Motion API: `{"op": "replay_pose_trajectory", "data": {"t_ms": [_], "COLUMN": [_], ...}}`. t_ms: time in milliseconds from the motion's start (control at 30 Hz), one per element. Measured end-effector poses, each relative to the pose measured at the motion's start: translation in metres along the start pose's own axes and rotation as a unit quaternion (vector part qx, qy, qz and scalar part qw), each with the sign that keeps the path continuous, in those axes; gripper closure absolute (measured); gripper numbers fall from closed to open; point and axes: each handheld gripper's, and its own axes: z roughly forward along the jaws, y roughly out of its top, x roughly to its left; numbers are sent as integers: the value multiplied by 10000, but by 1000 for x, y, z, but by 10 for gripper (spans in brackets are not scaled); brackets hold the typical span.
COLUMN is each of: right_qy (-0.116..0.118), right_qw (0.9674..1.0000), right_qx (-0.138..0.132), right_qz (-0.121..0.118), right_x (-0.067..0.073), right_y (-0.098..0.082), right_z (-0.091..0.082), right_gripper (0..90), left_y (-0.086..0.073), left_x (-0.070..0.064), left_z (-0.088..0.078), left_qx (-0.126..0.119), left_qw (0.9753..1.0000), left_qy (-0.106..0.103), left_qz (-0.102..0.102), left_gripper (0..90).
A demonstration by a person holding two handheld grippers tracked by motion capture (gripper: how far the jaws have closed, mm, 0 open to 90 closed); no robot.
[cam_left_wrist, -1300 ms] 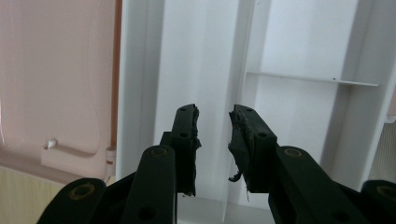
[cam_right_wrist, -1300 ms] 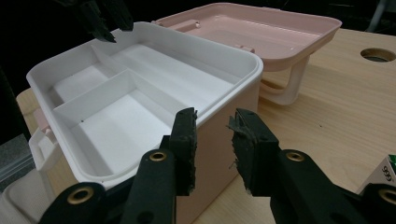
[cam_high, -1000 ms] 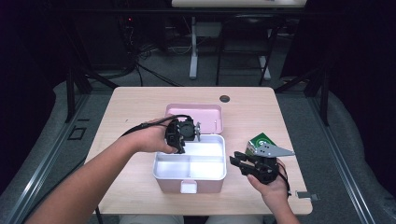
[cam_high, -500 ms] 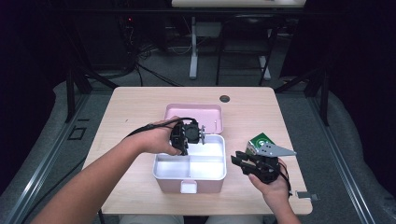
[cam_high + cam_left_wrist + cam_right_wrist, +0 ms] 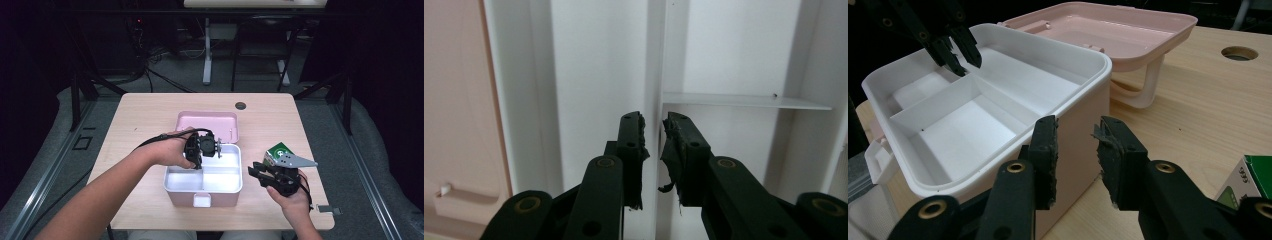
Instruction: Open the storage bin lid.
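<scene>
the pink box (image 5: 202,192) sits open in the middle of the table (image 5: 140,117), its lid (image 5: 207,125) laid flat behind it and a white tray (image 5: 975,107) with dividers resting in the top. the left gripper (image 5: 200,148) hangs over the back left corner of that tray, tips pointing down at the long divider wall (image 5: 655,75); its jaws have just been closing and now stand narrow, one on each side of the wall, though i cannot tell whether the pads are pressing on it yet. the right gripper (image 5: 260,172) waits just beside the box's right wall, jaws part open with nothing between them, and a small green carton (image 5: 277,150) lies on the table close behind it. to me this looks like the step of taking hold of the tray to lift it out. the next move would call for pinching that thin wall firmly and raising it straight, or the tray may tilt and catch on the box rim.
</scene>
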Motion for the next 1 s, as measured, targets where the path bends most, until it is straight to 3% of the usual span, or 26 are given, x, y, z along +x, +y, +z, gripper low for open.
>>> {"op": "replay_pose_trajectory", "data": {"t_ms": [367, 1000], "right_qy": [9, 6], "right_qw": [10000, 10000], "right_qx": [30, 55], "right_qz": [21, 30], "right_x": [-1, -2], "right_y": [-1, -3], "right_z": [1, 3], "right_gripper": [685, 686], "left_y": [6, 9], "left_x": [0, 0], "left_z": [16, 17], "left_qx": [162, 199], "left_qw": [9998, 9997], "left_qy": [-59, -128], "left_qz": [56, 85], "left_gripper": [813, 876]}}
